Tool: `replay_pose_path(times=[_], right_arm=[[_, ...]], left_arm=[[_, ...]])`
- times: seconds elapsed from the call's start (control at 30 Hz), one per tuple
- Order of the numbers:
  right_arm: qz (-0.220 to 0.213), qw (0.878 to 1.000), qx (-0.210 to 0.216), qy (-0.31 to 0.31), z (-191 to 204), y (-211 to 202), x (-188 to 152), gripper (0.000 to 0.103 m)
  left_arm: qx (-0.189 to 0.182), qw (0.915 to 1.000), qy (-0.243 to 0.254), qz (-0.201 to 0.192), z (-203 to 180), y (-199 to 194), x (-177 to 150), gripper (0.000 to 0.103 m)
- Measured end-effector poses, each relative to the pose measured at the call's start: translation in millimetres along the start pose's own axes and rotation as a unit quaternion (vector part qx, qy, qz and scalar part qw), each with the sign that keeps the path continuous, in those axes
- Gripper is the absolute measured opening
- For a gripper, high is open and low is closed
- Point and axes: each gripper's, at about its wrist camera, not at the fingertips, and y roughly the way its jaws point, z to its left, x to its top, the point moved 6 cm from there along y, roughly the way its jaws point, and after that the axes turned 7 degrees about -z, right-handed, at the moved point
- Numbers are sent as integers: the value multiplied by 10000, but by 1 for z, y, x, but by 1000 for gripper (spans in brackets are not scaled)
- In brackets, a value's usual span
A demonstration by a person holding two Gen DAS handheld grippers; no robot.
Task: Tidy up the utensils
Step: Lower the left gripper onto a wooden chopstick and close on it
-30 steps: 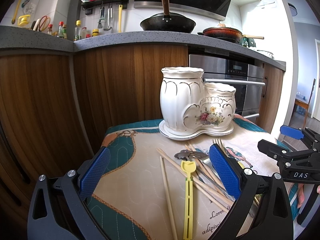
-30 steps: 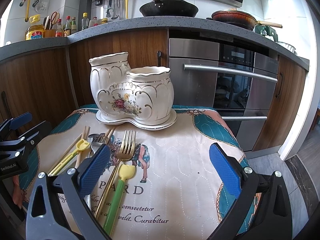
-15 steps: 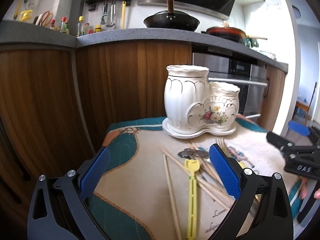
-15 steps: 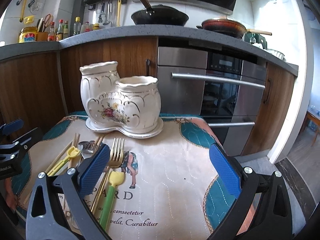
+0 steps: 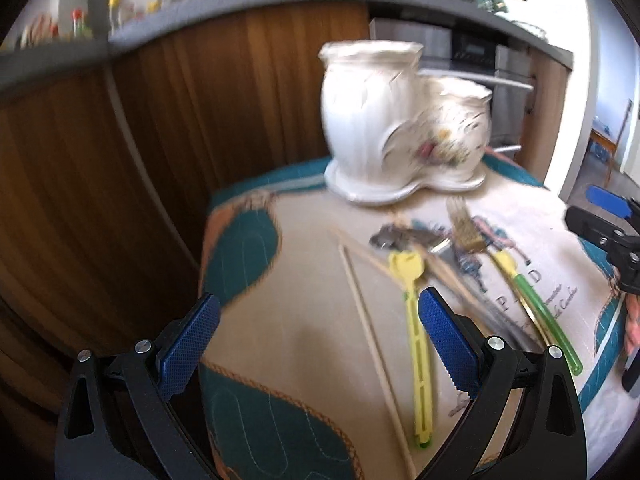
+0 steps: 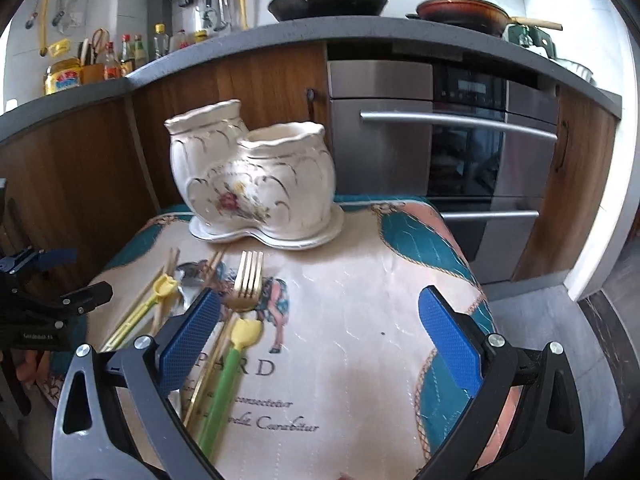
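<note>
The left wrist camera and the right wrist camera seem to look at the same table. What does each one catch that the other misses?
Only the left view shows the long bare chopstick lying apart from the pile. Only the right view shows the oven door, the black wok and the holder's two open mouths. Both show the white ceramic holder, the gold fork, the yellow tool, the green-handled tool and the printed cloth.

A glossy white ceramic two-pot holder bore gold scrolls and a pink flower; the quilted cream cloth carried teal patches.
</note>
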Motion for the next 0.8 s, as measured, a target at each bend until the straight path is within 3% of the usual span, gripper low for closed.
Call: replay_pose_path(times=[0.07,0.17,0.37,0.47,0.53,0.8], right_arm=[[95,9999,96,58,-1,1,-3,98],[263,9993,225,149,-2,5,-8,96],[425,9982,387,157,3,7,-11,79],[474,9980,408,93,6,7,-12,73],[495,9978,446,17,9,7,-13,72],[327,9984,406,-240,13,4,-12,73]], left_arm=[[-163,9994,-140,274,4,9,-6,98],[-72,9992,-99,369,8,14,-7,97],[-103,9979,44,641,0,19,-9,90],[-121,9963,97,849,-4,22,-11,76],[-219,9945,54,1027,-7,25,-14,61],[-367,9877,25,1521,-14,31,-15,35]])
